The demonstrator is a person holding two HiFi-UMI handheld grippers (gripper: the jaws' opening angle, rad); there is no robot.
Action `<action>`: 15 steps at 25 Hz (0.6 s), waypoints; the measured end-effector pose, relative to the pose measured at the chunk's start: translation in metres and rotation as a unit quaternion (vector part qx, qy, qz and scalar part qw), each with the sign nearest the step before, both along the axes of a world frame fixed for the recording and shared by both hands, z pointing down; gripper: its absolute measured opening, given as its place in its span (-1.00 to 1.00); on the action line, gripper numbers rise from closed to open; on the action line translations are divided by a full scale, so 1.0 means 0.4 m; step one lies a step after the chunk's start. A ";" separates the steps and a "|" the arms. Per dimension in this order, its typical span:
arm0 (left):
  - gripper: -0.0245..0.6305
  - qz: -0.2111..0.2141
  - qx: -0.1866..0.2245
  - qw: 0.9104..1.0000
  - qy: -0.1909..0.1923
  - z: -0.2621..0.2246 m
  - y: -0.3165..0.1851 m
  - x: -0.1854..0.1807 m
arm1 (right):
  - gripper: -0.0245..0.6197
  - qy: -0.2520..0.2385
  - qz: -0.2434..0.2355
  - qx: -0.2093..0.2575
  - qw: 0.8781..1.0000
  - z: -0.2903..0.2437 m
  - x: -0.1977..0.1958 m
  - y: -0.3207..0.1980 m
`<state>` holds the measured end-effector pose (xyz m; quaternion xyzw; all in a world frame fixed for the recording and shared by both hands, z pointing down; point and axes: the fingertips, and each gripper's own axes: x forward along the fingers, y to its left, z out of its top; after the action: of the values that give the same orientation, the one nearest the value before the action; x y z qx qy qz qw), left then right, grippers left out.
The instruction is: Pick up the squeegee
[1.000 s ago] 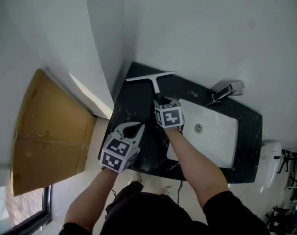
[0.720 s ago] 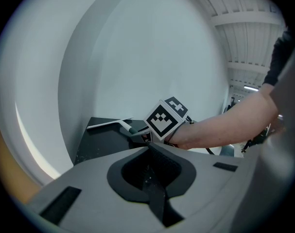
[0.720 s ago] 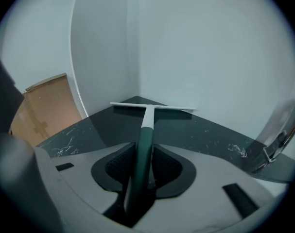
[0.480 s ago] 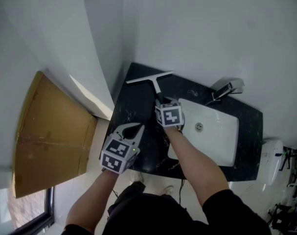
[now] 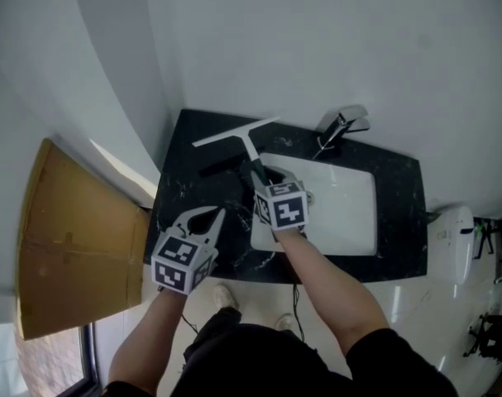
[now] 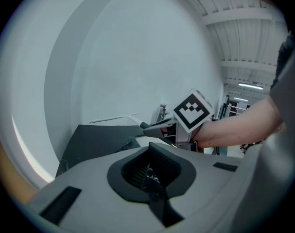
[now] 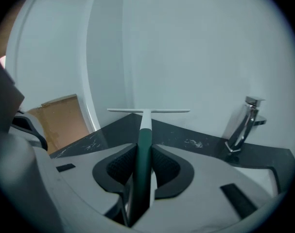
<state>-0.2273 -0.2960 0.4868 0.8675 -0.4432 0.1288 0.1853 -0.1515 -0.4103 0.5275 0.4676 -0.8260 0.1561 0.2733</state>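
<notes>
Squeegee (image 5: 247,148) seemingly off countertop (image 5: 188,184) now

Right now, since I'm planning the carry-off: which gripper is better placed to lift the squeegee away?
Right. The right gripper has its jaws shut on the squeegee by its green handle, blade ahead over the counter. The left gripper hangs apart, jaws together on nothing.

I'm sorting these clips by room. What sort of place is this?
Most likely a bathroom or washroom: a white basin is sunk into a dark marbled countertop, a chrome faucet stands at its wall side, and the right tool grips a squeegee.
</notes>
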 end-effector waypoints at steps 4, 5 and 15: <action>-0.93 0.013 0.020 1.000 -0.004 -0.050 0.066 0.110 | -0.61 -0.015 0.009 0.033 0.999 -0.097 0.154 0.112; -0.93 0.016 0.025 1.000 -0.005 -0.061 0.089 0.141 | -0.61 -0.020 0.009 0.040 0.999 -0.120 0.194 0.145; -0.93 0.053 0.066 0.996 -0.009 -0.144 0.366 0.500 | -0.61 -0.041 0.014 0.086 0.995 -0.246 0.626 0.523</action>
<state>-0.0272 -0.1495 0.4293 0.8989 -0.4059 0.1168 0.1166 0.0991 -0.2013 0.4292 0.4939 -0.8403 0.1073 0.1960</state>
